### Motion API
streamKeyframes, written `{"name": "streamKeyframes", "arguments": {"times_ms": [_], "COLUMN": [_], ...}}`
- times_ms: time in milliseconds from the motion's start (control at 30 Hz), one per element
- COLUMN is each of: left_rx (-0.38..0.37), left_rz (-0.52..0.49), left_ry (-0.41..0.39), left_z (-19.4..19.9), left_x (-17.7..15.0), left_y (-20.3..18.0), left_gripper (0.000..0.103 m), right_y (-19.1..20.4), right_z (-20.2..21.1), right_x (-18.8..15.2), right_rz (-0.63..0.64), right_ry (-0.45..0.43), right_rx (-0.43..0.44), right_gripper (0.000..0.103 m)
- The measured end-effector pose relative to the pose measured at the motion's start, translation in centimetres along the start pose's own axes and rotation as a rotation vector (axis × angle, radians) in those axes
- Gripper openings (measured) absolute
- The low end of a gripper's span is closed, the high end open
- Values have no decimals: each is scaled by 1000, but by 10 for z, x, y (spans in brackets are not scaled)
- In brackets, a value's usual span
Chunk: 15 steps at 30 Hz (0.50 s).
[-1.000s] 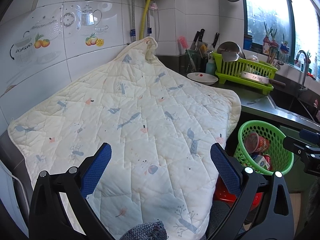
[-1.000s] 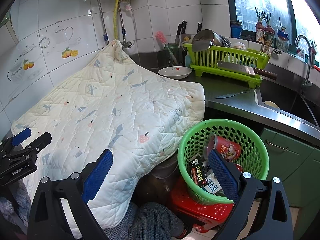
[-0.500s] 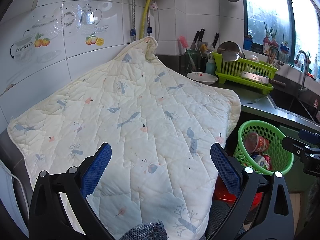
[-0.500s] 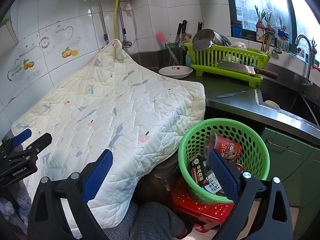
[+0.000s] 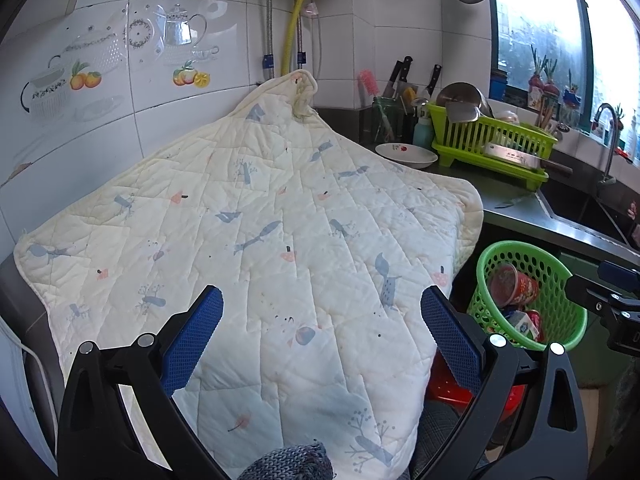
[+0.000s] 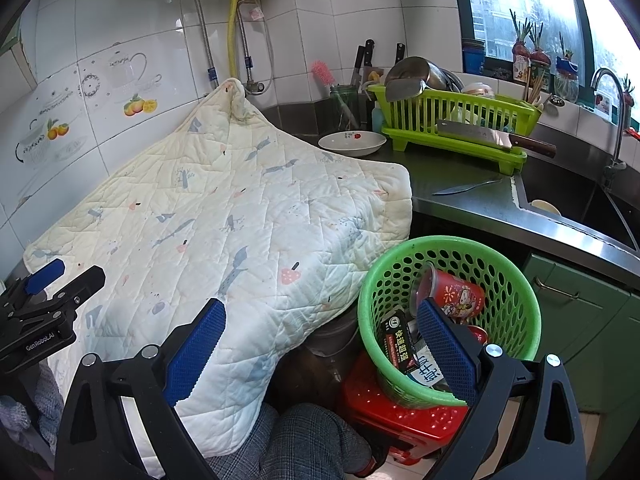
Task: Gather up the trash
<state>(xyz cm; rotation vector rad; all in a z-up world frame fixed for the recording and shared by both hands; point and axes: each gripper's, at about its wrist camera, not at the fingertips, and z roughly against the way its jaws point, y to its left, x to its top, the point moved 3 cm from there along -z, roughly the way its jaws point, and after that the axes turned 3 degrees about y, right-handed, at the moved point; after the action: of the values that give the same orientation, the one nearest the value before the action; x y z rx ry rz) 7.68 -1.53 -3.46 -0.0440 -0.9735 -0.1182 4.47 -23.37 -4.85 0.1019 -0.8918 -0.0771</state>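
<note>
Both grippers are spread and empty: the left gripper [image 5: 320,328] hangs over the quilt [image 5: 256,240], the right gripper [image 6: 320,344] beside the basket [image 6: 516,280]. The basket stands upright on a red stool [image 6: 400,416], just right of the quilt's hanging edge. Inside the basket, a red cup [image 6: 456,294] lies tilted, mouth pointing up-left, long axis slanting down-right. A dark carton [image 6: 398,340] leans beside the cup.

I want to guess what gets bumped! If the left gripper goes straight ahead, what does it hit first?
Probably the quilted blanket. The open left gripper points straight at it, and nothing shows in between.
</note>
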Motion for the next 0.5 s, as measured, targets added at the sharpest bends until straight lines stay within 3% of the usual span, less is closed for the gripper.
{"name": "streamKeyframes", "arguments": {"times_ms": [500], "left_rx": [-2], "left_rz": [4], "left_ry": [3], "left_z": [-1], "left_x": [0], "left_y": [1], "left_gripper": [98], "right_y": [7], "right_z": [-1], "right_x": [0], "right_rz": [-1], "right_ry": [3], "right_rx": [-1], "right_gripper": [93]}}
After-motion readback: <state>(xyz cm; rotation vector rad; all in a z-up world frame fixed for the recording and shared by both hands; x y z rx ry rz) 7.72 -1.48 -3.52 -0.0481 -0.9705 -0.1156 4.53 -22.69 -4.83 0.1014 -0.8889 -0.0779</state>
